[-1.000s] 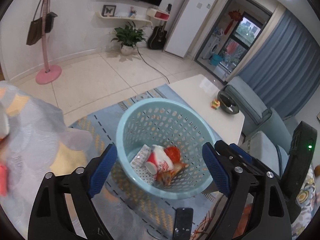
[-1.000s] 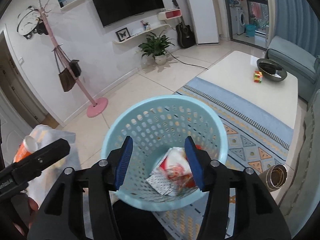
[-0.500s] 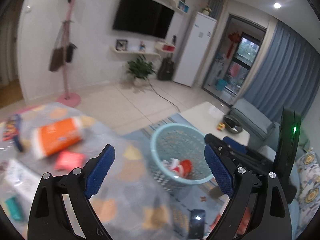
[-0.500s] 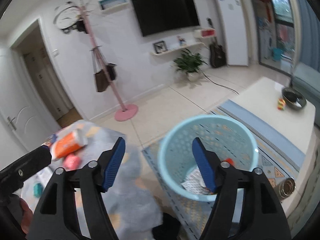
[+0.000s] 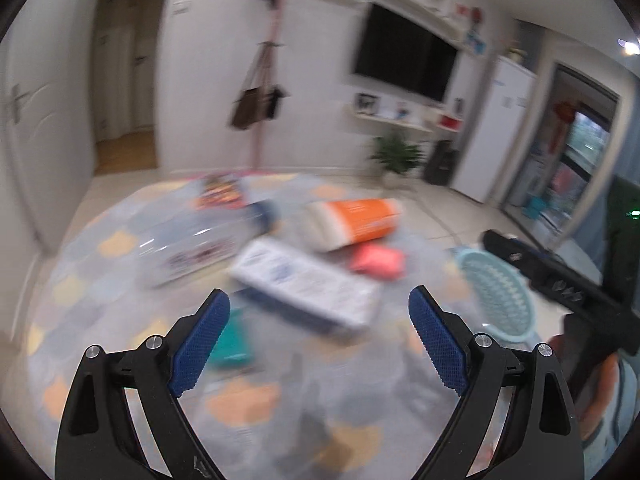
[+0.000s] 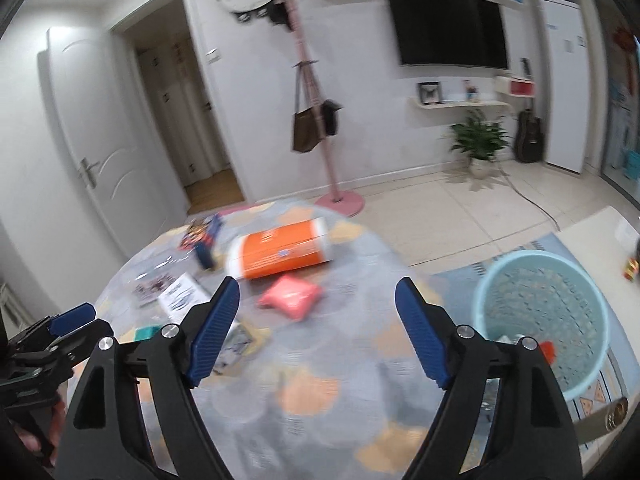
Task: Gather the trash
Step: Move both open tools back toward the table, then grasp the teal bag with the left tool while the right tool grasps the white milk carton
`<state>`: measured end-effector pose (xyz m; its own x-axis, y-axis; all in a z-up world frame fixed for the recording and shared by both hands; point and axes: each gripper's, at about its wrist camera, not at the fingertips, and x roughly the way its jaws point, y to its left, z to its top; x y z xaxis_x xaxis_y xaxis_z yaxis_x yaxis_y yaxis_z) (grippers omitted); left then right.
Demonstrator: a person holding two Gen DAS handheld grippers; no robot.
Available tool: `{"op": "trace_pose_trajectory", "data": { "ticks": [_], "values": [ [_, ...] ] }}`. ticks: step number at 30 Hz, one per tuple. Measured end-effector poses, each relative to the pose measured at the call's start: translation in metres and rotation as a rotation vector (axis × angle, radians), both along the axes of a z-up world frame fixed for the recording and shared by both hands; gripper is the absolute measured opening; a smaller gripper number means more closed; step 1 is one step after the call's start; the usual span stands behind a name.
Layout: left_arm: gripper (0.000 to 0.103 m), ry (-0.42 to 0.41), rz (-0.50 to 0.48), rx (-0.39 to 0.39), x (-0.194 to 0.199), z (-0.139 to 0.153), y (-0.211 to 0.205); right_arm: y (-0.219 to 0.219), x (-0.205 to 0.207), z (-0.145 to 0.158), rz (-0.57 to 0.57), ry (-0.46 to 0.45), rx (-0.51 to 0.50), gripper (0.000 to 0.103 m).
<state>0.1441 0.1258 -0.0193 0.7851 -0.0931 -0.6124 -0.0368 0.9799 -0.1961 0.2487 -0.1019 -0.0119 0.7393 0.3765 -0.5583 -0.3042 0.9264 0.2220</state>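
My left gripper (image 5: 320, 340) is open and empty above a round table (image 5: 120, 248) with a patterned cover. On it lie an orange and white pack (image 5: 354, 220), a pink packet (image 5: 378, 262), a white box (image 5: 308, 292) and a teal item (image 5: 230, 340). My right gripper (image 6: 318, 334) is open and empty over the same table (image 6: 320, 392); the orange pack (image 6: 280, 254) and pink packet (image 6: 290, 296) lie just beyond it. The light blue trash basket (image 6: 540, 320) stands on the floor to the right with trash inside; it also shows in the left wrist view (image 5: 496, 292).
A pink coat stand (image 6: 320, 120) with bags stands beyond the table. A white low table (image 6: 600, 232) and a rug lie behind the basket. Small wrappers (image 6: 200, 236) lie at the table's far left. A door (image 6: 92, 160) is at the left.
Both grippers have swung left from above the basket to over the table. The right gripper's jaws have opened wider. The basket is now at the right edge of both views.
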Motion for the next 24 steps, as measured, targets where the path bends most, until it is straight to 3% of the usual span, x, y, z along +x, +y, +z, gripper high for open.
{"op": "trace_pose_trajectory", "data": {
  "ticks": [3,8,14,19,20,24],
  "values": [
    [0.089,0.053,0.074,-0.03,-0.002,-0.021,0.035,0.032,0.003,-0.006,0.059,0.01,-0.037,0.076],
    [0.086,0.124,0.084,-0.096,0.003,-0.048,0.055,0.081,0.011,-0.021,0.148,0.03,-0.117,0.076],
    [0.071,0.194,0.092,-0.09,0.024,-0.07,0.053,0.111,0.019,-0.031,0.206,0.051,-0.146,0.076],
    [0.051,0.205,0.093,-0.043,0.025,-0.076,0.052,0.122,0.023,-0.035,0.238,0.062,-0.175,0.077],
    [0.041,0.203,0.092,-0.038,0.025,-0.076,0.052,0.123,0.025,-0.036,0.245,0.067,-0.178,0.079],
    [0.04,0.179,0.104,-0.102,0.018,-0.076,0.067,0.137,0.037,-0.046,0.279,0.11,-0.189,0.08]
  ]
}}
